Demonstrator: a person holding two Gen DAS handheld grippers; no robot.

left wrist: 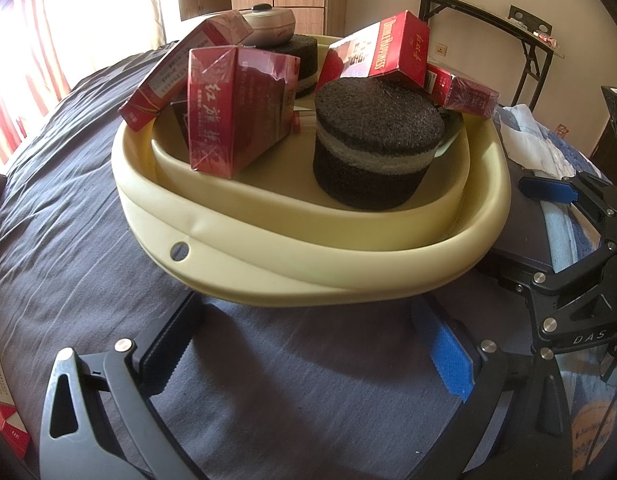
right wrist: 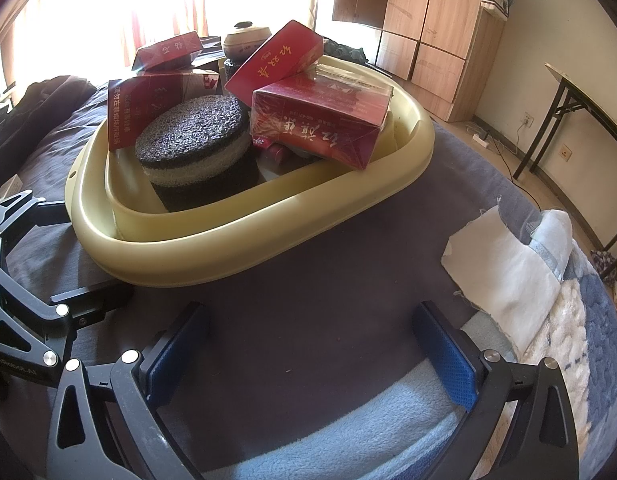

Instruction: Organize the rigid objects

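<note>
Surface: dark grey bedsheet on a bed, wooden wardrobe at the far wall.
Basin: cream plastic basin in the middle of the sheet.
Contents: several red boxes leaning on each other, and a dark round sponge with a pale band, upright at the near right side.
Left gripper: jaws wide apart, holding nothing, just near the basin rim.
Right gripper: also wide, empty, over the sheet.
Cloth: white cloth lies to the right, apart from the basin.
</note>
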